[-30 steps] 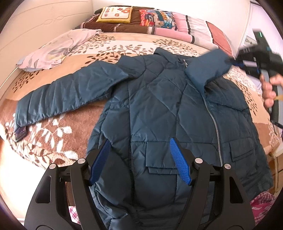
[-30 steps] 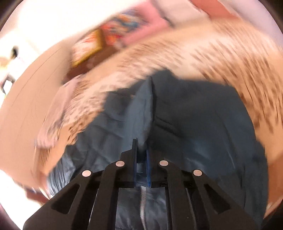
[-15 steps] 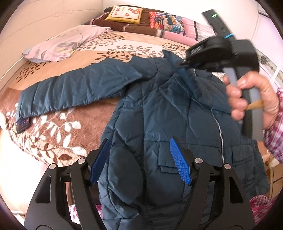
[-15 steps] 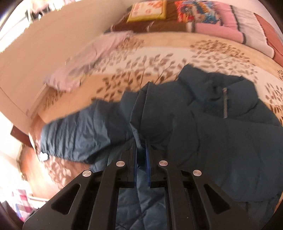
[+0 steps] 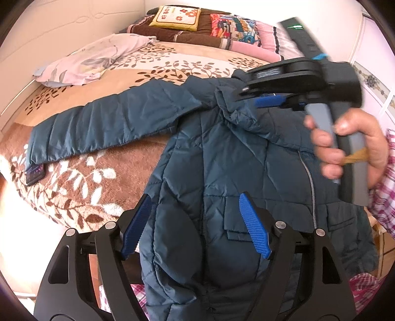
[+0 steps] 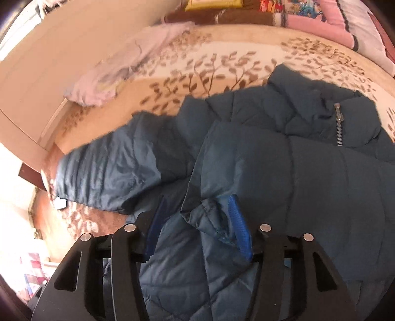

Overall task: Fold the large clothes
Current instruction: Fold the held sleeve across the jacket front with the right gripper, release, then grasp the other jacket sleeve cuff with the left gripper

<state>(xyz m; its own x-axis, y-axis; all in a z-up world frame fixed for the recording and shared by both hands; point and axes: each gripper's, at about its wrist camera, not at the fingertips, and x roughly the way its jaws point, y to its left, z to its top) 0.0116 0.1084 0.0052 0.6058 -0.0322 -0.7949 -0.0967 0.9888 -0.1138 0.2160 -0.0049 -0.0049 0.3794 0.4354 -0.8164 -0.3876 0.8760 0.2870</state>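
Note:
A dark teal quilted jacket point(image 5: 222, 158) lies front up on the bed, zipper closed. Its one sleeve point(image 5: 106, 123) stretches out to the left. The other sleeve point(image 6: 284, 168) is folded across the chest, its cuff point(image 6: 212, 217) lying between my right gripper's fingers. My right gripper point(image 6: 197, 222) is open over that cuff; it also shows in the left wrist view point(image 5: 249, 98), held by a hand above the jacket's collar area. My left gripper point(image 5: 195, 219) is open and empty, hovering over the jacket's lower hem.
The bed has a brown and beige leaf-print blanket point(image 5: 81, 182). A lilac pillow point(image 5: 93, 61) lies at the far left, cushions point(image 5: 177, 17) and folded blankets at the head. A dark phone-like object point(image 5: 35, 172) lies by the sleeve's cuff. A wall runs along the left.
My right gripper carried the sleeve across the jacket's front to the left, then opened and let the cuff go. My left gripper stayed open over the hem.

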